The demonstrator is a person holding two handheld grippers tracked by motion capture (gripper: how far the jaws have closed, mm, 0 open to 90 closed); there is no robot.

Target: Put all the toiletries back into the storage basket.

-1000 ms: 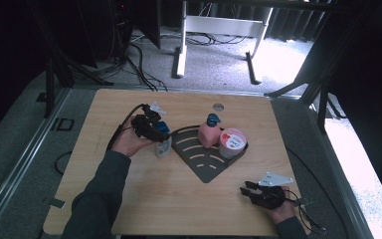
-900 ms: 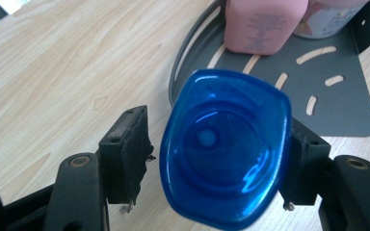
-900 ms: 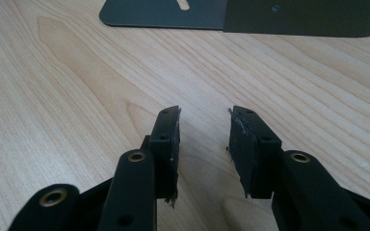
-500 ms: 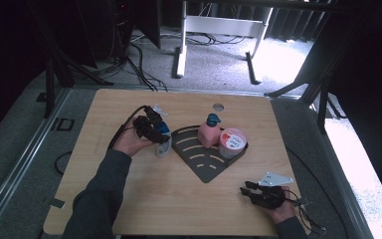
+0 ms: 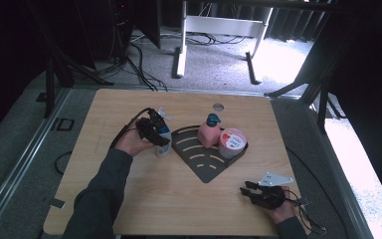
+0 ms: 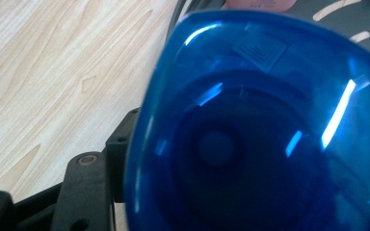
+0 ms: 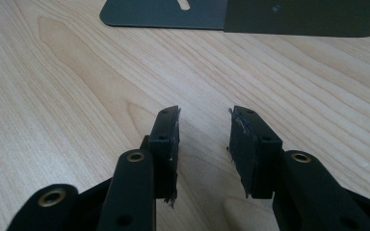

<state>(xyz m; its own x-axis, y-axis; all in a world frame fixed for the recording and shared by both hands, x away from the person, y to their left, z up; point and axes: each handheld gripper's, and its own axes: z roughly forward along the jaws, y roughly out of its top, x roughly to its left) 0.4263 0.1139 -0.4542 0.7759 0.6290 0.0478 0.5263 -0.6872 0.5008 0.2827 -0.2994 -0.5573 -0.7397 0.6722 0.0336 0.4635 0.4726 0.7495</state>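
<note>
A white bottle with a clear blue cap stands upright on the wooden table just left of the dark fan-shaped tray. My left gripper comes at it from the left. Its jaws sit on either side of the bottle's top and have just closed in a little on it. In the left gripper view the left jaw lies against the cap and the right jaw is hidden. My right gripper rests low near the table's front right, open with bare wood between its pads.
On the tray stand a pink pump dispenser and a round tub with a pink-and-white lid. A small hole is in the table's far edge. The tray's near wall lies ahead of the right gripper.
The left hand has shifted only very slightly at the bottle. The right hand has kept still.
</note>
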